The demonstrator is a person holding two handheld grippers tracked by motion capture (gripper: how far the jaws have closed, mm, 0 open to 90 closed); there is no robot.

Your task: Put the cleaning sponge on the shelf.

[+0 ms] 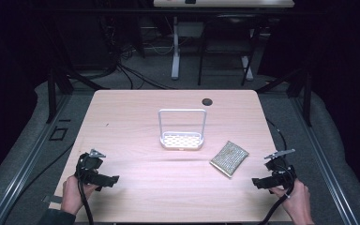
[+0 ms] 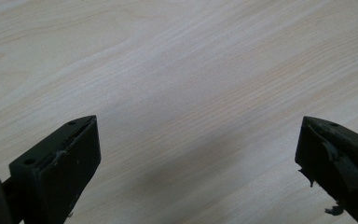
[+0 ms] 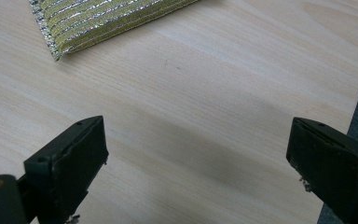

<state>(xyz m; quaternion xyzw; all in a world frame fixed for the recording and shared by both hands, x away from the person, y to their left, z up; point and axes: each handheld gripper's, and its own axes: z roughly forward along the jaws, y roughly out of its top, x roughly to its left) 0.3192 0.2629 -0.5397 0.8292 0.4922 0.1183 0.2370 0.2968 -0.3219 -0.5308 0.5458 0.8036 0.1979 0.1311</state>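
At the near left corner of the pale wooden tabletop, a hand holds the left tongs, jaws spread wide over bare wood and grasping nothing. At center stands a white rack with a tall loop handle and perforated base. Just right of it, nearer the front edge, a glittery scouring pad lies flat. At far right, the right tongs are likewise released, 2 jaws apart, pointing toward the pad but near it without touching.

Bright overhead light on the table (surroundings dark); soft shadows, slight blur.
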